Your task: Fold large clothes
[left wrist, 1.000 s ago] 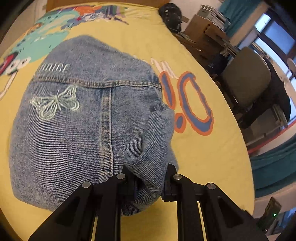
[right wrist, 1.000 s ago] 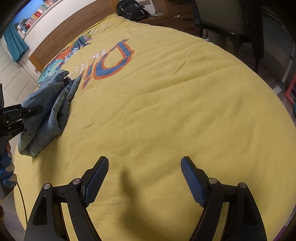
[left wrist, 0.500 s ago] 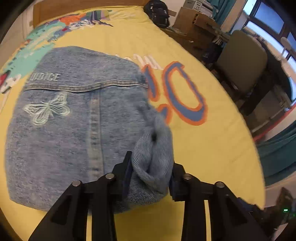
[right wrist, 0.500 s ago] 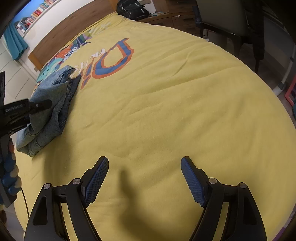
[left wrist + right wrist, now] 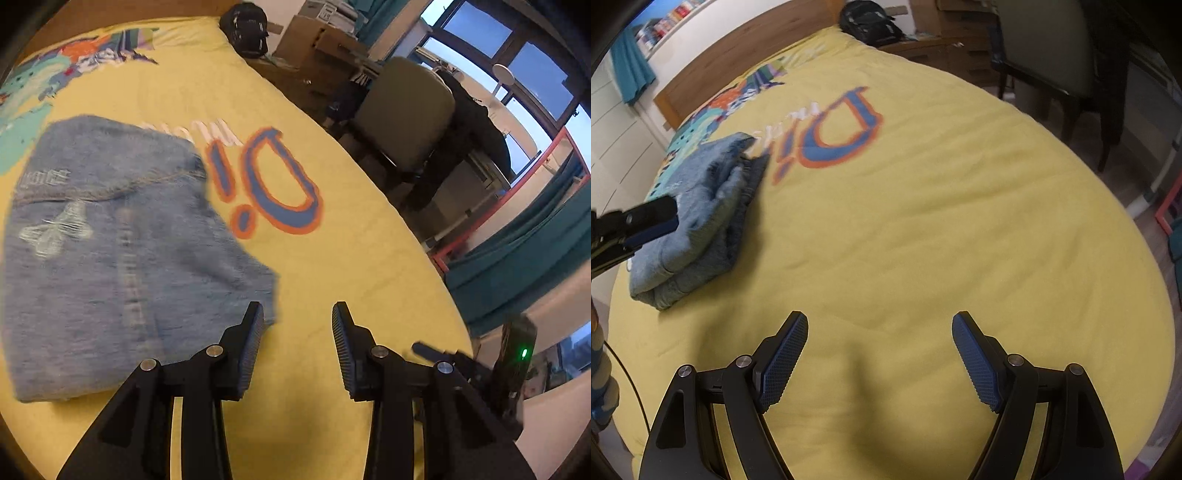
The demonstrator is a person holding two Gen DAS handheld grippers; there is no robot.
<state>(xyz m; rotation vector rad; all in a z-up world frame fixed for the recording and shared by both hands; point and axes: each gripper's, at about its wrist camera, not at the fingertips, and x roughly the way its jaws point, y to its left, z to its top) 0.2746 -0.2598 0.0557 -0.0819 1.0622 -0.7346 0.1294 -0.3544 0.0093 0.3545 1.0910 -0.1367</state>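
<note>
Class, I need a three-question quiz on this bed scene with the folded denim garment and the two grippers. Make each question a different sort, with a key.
1. True or false: the left gripper has denim between its fingers.
2. Which is embroidered on the folded denim garment? A) a star B) a butterfly C) a flower
3. Fill in: the garment lies on a ____ bedspread.

Key
1. False. Its jaws are opening with nothing between them, and the garment lies flat beside it.
2. B, the butterfly.
3. Yellow. The right gripper hangs open above a bare stretch of it.
</note>
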